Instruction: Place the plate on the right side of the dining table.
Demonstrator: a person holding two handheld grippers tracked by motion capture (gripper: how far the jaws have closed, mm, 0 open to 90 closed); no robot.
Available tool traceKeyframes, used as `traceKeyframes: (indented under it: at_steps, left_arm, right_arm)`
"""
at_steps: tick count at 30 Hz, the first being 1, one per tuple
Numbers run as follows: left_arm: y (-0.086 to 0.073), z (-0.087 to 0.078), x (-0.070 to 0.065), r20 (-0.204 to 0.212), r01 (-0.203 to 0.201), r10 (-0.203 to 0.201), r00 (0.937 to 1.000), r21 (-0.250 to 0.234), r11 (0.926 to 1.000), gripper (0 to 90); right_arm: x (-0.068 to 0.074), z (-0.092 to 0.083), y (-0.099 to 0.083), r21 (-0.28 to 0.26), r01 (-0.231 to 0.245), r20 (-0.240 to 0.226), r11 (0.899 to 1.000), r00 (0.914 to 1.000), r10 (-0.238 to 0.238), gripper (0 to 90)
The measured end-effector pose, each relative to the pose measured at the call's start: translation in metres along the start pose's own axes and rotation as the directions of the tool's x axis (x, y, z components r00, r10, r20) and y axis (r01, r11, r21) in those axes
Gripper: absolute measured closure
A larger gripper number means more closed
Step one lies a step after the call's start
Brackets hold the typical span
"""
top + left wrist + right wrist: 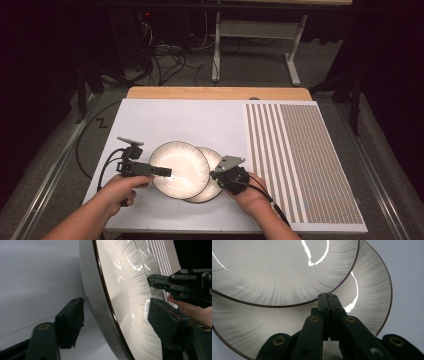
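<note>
Straddling the top plate's point(180, 169) rim at nine o'clock, my left gripper point(165, 172) is half open, pads apart from it. It overlaps the lower plate point(212, 192). My right gripper point(328, 300) rests closed there, holding nothing, at three o'clock.

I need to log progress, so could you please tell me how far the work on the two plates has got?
Done: the top plate lies overlapping the lower plate. In hand: the left gripper has its jaws astride the top plate's rim, not yet pressing; the shut right gripper rests on the lower plate. Left: gripping and moving it.
</note>
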State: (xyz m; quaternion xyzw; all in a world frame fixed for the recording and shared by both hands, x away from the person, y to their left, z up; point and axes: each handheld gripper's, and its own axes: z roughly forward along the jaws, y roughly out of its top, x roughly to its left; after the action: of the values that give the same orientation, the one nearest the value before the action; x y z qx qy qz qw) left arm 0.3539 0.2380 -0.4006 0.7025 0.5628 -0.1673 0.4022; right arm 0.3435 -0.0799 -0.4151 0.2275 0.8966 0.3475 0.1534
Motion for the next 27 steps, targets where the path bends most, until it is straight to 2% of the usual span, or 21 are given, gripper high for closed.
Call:
traceKeyframes:
  at_steps: [7, 13, 20, 27]
  left_arm:
    - [-0.0009, 0.0013, 0.0017, -0.019, 0.017, -0.017, 0.9997, 0.001, 0.9999, 49.7]
    - [-0.0002, 0.003, 0.0017, -0.02, 0.031, -0.03, 0.9993, 0.026, 0.9992, 59.0]
    - [-0.0003, 0.0026, 0.0015, -0.03, 0.031, -0.03, 0.9991, 0.029, 0.9991, 63.6]
    - [0.0002, 0.0002, 0.0025, -0.005, 0.029, -0.029, 0.9996, 0.021, 0.9994, 67.1]
  right_arm:
    - [0.0003, -0.0001, -0.0001, 0.002, -0.001, 0.0, 1.0, 1.0, 0.001, 90.0]
    - [0.0, 0.0003, -0.0002, 0.004, 0.002, 0.003, 1.0, 1.0, -0.002, 90.0]
    - [0.0003, 0.0004, -0.0004, 0.004, 0.0, 0.003, 1.0, 1.0, 0.0, 90.0]
    - [0.0006, 0.0008, -0.0007, 0.005, 0.005, 0.002, 1.0, 1.0, -0.005, 90.0]
